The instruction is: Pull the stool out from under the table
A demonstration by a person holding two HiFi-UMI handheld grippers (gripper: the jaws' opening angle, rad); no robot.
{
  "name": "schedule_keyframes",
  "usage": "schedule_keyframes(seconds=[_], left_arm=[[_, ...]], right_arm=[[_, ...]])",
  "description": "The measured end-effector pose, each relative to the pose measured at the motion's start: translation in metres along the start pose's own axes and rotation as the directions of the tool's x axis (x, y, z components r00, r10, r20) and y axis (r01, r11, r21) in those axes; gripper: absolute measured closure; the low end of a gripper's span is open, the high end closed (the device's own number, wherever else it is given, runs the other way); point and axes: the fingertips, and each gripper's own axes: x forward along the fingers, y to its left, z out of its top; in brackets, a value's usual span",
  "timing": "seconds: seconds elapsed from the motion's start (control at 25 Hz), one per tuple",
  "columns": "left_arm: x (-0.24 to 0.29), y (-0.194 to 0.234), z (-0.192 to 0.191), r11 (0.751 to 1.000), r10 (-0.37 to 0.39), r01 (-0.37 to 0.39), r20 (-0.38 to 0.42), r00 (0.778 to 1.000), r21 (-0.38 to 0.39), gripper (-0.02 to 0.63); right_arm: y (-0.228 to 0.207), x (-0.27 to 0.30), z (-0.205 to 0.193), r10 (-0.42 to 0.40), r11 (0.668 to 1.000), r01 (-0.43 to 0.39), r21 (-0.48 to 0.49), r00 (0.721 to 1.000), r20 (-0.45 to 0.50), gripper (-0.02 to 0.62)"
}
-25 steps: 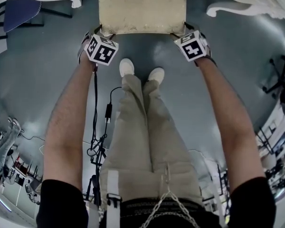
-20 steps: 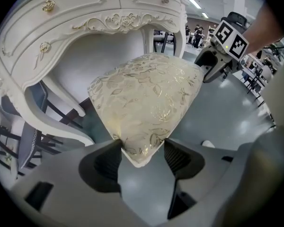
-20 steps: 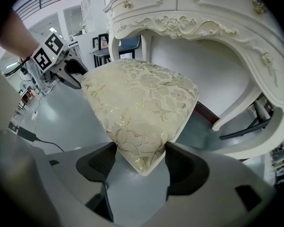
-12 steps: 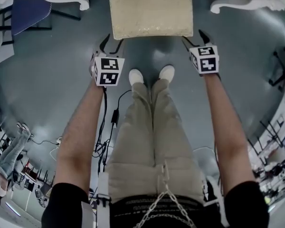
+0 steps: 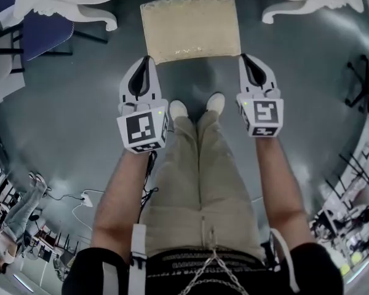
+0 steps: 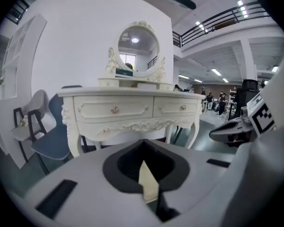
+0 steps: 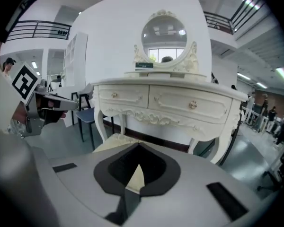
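In the head view the stool (image 5: 190,28), with its cream patterned cushion, stands on the grey floor in front of the white dressing table (image 5: 74,5). My left gripper (image 5: 148,59) hangs in the air off the stool's near left corner. My right gripper (image 5: 243,58) hangs off the near right corner. Both have just been closing and are now shut with nothing between the jaws. The left gripper view looks over its shut jaws at the table (image 6: 132,108). The right gripper view shows the table (image 7: 170,103) and a corner of the cushion (image 7: 111,141).
A blue chair (image 5: 40,26) stands left of the table. The person's white shoes (image 5: 178,109) are just short of the stool. A cable and plug (image 5: 86,198) lie on the floor at the lower left. Black office chairs (image 5: 363,85) stand at the right.
Both grippers left the stool's near corners and rose toward the camera. Their jaws went from open to shut, holding nothing. The stool stays on the floor in front of the table.
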Motion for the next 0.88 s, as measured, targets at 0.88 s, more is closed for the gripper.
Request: schedule_keyframes(seconds=[0.88], left_arm=[[-0.03, -0.027, 0.096, 0.992, -0.036, 0.021, 0.127, 0.991, 0.121, 0.603]], right_arm=[[0.0, -0.047, 0.097, 0.049, 0.999, -0.047, -0.018, 0.983, 0.176, 0.594]])
